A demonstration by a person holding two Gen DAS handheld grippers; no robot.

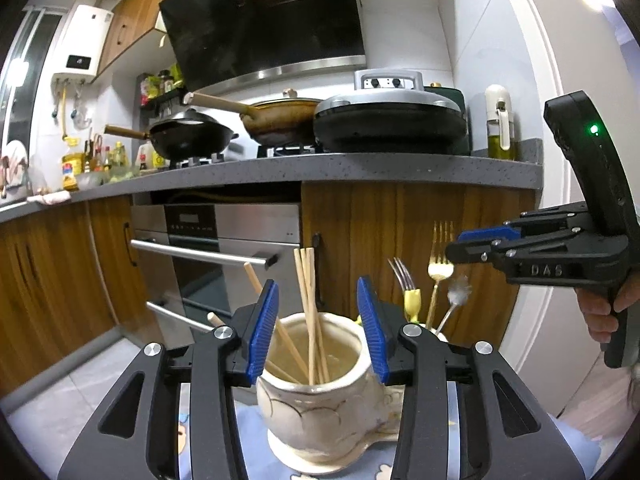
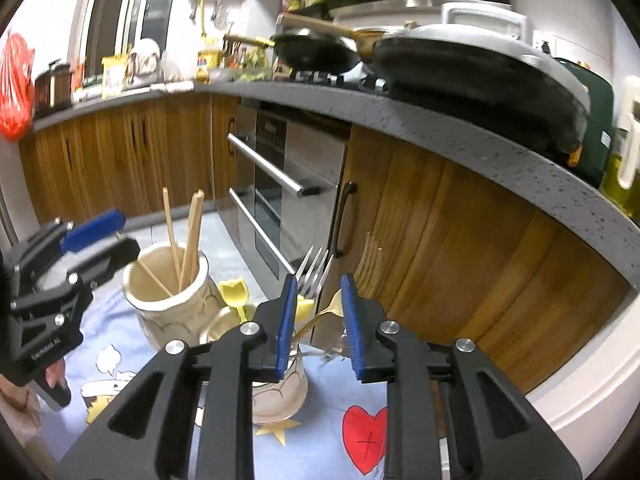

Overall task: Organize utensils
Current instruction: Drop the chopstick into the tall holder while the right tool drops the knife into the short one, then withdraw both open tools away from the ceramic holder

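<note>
Left wrist view shows my left tool (image 1: 316,328) standing partly open at the lower middle of the frame, its blue pads either side of the rim of the cream glazed ceramic jar (image 1: 320,408) without pressing on it, and nothing held between them. The pale wooden chopsticks (image 1: 309,312) stand inside that jar, leaning against its far wall, so I judge that the chopstick part of the sorting is done. At the right of the same frame my right tool (image 1: 452,250) hangs over the second holder, where a gold metal fork (image 1: 439,268), a silver steel fork (image 1: 401,274) and a blurred silver spoon (image 1: 456,294) stick up. In the right wrist view the right tool (image 2: 319,324) is also partly open: the gold fork's handle passes through the gap between the pads, but I see no pad clamped on it, so I read it as let go. The second cream ceramic cup (image 2: 280,392) sits at the lower middle of that frame, just beside the jar, both on a light blue cartoon-printed cloth (image 2: 332,440) over the desk. A yellow tulip-shaped plastic piece (image 2: 234,294) shows between the two holders. The step in hand, as I judge it, is releasing after a drop. Next I should draw both tools straight back and up, clear of the upright handles, so nothing is tipped.
</note>
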